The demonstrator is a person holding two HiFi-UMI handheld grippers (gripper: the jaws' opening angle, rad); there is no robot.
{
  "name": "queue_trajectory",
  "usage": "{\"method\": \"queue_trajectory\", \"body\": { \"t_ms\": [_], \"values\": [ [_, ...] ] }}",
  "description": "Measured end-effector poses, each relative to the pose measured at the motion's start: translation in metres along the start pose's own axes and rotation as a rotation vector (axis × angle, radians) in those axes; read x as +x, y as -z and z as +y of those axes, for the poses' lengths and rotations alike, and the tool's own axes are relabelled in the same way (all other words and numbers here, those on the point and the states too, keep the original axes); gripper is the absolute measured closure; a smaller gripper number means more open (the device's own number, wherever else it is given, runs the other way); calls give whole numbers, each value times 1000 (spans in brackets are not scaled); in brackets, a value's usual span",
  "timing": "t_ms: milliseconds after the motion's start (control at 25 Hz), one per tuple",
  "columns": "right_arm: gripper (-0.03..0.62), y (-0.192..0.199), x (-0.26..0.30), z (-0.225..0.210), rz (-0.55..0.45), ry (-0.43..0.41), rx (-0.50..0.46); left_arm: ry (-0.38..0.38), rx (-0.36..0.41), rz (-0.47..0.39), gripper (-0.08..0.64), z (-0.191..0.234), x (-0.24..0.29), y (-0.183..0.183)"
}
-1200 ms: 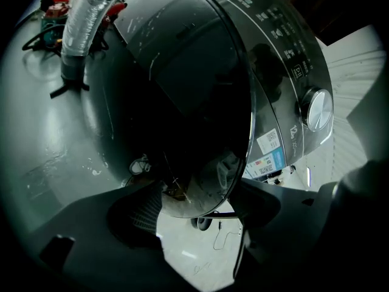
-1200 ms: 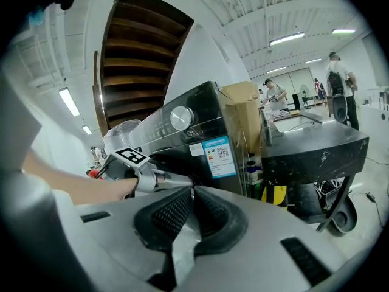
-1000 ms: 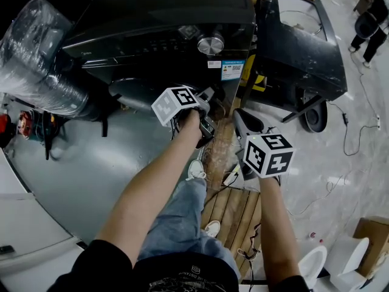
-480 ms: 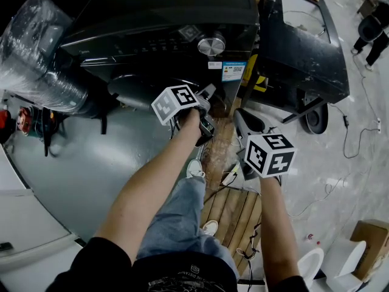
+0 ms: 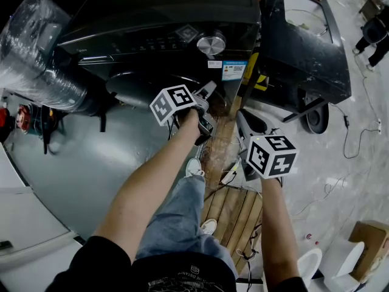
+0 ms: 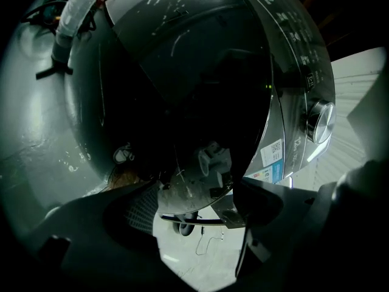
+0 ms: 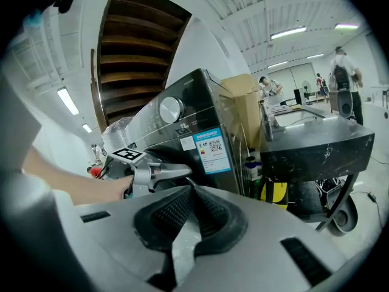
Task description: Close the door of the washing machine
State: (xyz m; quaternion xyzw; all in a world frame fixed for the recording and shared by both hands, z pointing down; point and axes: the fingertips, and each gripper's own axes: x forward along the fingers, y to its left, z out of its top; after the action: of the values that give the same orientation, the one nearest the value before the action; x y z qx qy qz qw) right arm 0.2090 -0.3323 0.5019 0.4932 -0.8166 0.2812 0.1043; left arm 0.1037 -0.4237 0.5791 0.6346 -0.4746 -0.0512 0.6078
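Observation:
A black front-loading washing machine (image 5: 170, 17) with a silver knob (image 5: 211, 44) stands in front of me. Its round dark door (image 5: 137, 84) lies against the front; I cannot tell whether it is latched. My left gripper (image 5: 208, 102) hovers just before the door's right edge. In the left gripper view the glossy door glass (image 6: 182, 84) fills the picture, and the left gripper (image 6: 194, 202) is open. Its jaws have just been opening, with nothing between them. My right gripper (image 5: 242, 115) hangs to the right, away from the machine. Its pads (image 7: 209, 215) are shut, with nothing between them.
A plastic-wrapped bundle (image 5: 36, 47) lies left of the machine. A black metal cart (image 5: 304, 47) on a wheel (image 5: 316, 117) stands close on the right. A wooden pallet (image 5: 234, 208) and cables lie by my feet. A person (image 5: 374, 29) stands far right.
The left gripper's marker cube has shifted slightly up and left and tilted a little. The right gripper has stayed where it was.

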Motion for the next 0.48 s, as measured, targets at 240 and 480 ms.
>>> {"method": "queue_trajectory", "body": {
  "t_ms": [240,480],
  "values": [
    [569,4,2,-2,17,2,-14,18,-13,-3,165,1,2,0],
    [569,-2,2,-4,15,6,-23,22,-20,5,161,0,2,1]
  ]
}}
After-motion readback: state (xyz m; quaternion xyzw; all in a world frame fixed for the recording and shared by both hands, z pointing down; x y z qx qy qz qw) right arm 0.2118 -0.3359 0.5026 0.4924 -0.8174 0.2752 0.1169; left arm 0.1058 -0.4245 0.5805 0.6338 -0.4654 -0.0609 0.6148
